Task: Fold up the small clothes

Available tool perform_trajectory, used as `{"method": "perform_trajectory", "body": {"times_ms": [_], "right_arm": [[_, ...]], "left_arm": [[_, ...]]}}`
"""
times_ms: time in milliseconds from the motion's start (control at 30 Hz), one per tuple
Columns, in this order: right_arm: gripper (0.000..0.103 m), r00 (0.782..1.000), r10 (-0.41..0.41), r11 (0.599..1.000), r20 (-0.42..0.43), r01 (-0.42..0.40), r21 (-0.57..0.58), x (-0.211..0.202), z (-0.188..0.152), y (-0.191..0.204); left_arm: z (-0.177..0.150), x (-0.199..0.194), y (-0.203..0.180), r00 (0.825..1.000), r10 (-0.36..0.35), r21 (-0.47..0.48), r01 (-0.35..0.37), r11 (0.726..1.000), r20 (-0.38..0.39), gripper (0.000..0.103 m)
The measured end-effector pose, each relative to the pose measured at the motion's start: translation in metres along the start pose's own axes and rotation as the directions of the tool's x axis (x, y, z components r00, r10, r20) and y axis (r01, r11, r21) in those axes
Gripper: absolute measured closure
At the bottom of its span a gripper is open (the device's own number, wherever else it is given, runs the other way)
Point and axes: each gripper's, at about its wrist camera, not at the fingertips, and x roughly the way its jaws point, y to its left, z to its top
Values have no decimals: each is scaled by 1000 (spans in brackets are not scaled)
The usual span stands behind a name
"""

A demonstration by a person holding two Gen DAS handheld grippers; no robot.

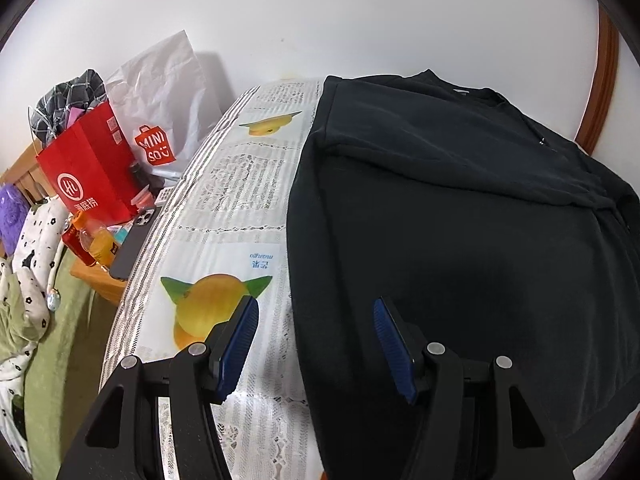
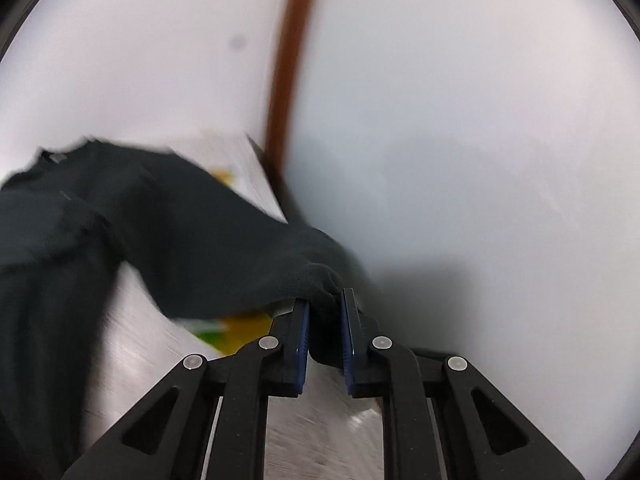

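Pinching a sleeve of the black cotton sweatshirt (image 2: 192, 240), your right hand-held gripper (image 2: 325, 312) lifts it off the fruit-printed surface (image 1: 236, 208); your left hand-held gripper (image 1: 314, 312) hovers half-open, empty.

A lived-in bedroom at home: rumpled green bedding (image 1: 60, 320), a wooden bedside table (image 1: 100, 280) crowded with shopping bags (image 1: 92, 168), drinks and a phone (image 1: 128, 244).

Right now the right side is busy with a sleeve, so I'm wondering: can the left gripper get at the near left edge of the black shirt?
Probably yes. The left gripper is open and empty, and the black shirt has its left edge lying flat on the printed table cover just ahead of the jaws, with nothing between.
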Motion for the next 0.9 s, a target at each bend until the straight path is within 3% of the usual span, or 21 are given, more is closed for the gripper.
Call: {"method": "perform_trajectory", "body": {"times_ms": [100,233,400,500,600,667,767,833,900], "right_arm": [[90,994,79,997,76,-77,-28,-30,34,41],[90,962,227,973,152,-219,-69,-64,73,111],[90,880,436,899,188,-415,-142,-93,111,216],[89,822,540,838,182,-505,-206,-105,119,281],[89,776,616,778,137,-572,-260,-96,115,346],[88,778,624,761,76,-581,-288,-88,102,390],[85,817,577,774,-3,-547,-318,-64,80,430],[81,824,565,776,-56,-552,-305,-43,71,444],[49,814,574,773,-86,-574,-270,-34,70,436]], "left_arm": [[-2,8,3,1000,-12,-12,12,1000,-14,45],[-7,13,1,1000,-15,15,15,1000,-3,45],[-7,17,2,1000,-18,28,17,999,10,44],[-8,22,10,998,-66,-37,65,997,-3,44],[-8,23,10,997,-71,-40,71,997,-1,44],[-8,23,10,998,-66,-40,65,997,1,43],[-8,23,10,998,-66,-40,66,997,-2,42],[-8,23,10,997,-72,-36,72,997,-9,42],[-7,23,12,997,-80,-35,80,996,-23,42]]}}
